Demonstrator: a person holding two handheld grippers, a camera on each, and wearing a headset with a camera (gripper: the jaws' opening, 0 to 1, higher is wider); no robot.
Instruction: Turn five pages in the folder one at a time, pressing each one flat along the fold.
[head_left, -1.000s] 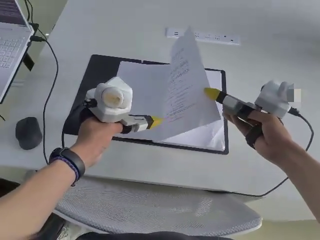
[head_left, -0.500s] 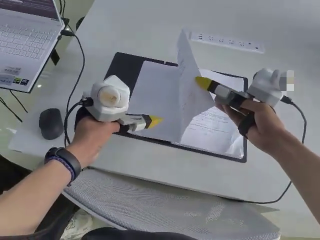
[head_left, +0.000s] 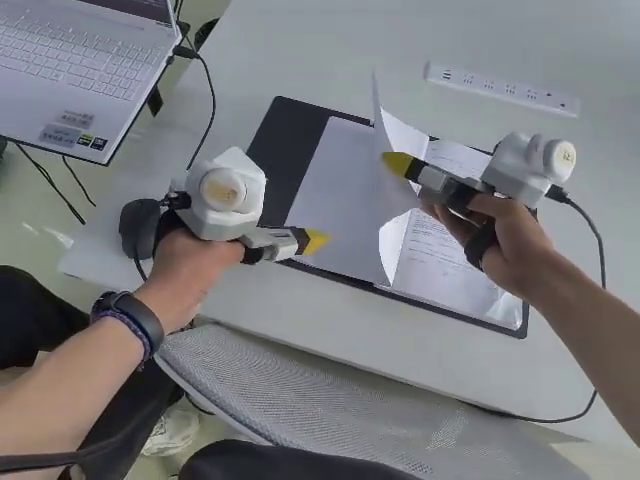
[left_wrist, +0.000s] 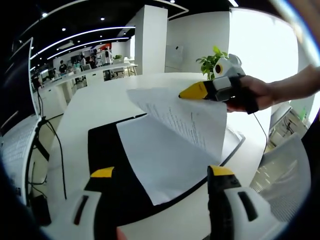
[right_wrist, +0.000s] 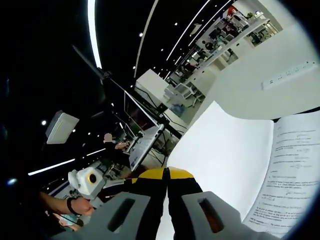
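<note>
A black folder (head_left: 275, 140) is laid open on the white worktop (head_left: 320, 50). One page (head_left: 392, 130) is held up over the fold, standing nearly on edge in the head view, with its free edge raised and its bound edge still down in the folder. On the left side of the folder a blank white sheet is seen lying flat; on the right side a printed sheet (head_left: 440, 260) is seen lying flat.

The right gripper (head_left: 397, 163) is held in the right hand (head_left: 505, 240) above the right half of the folder. Its yellow-tipped fingers are pressed together on the outer edge of the raised page. In the right gripper view the two fingers (right_wrist: 150, 182) are seen closed tip to tip, with the white page (right_wrist: 225, 155) spread just beside them.

The left gripper (head_left: 315, 240) is held in the left hand (head_left: 190, 265) at the near left edge of the folder, apart from the paper. In the left gripper view its fingers (left_wrist: 221, 172) are seen spread wide with nothing between them, and the folder (left_wrist: 100, 145), the lifted page (left_wrist: 185, 120) and the right gripper (left_wrist: 190, 91) are seen ahead.

A laptop (head_left: 85, 60) is placed at the far left, a dark mouse (head_left: 138, 228) behind the left gripper, and a white power strip (head_left: 500, 88) beyond the folder. A mesh chair (head_left: 330, 390) is seen below the worktop's near edge.
</note>
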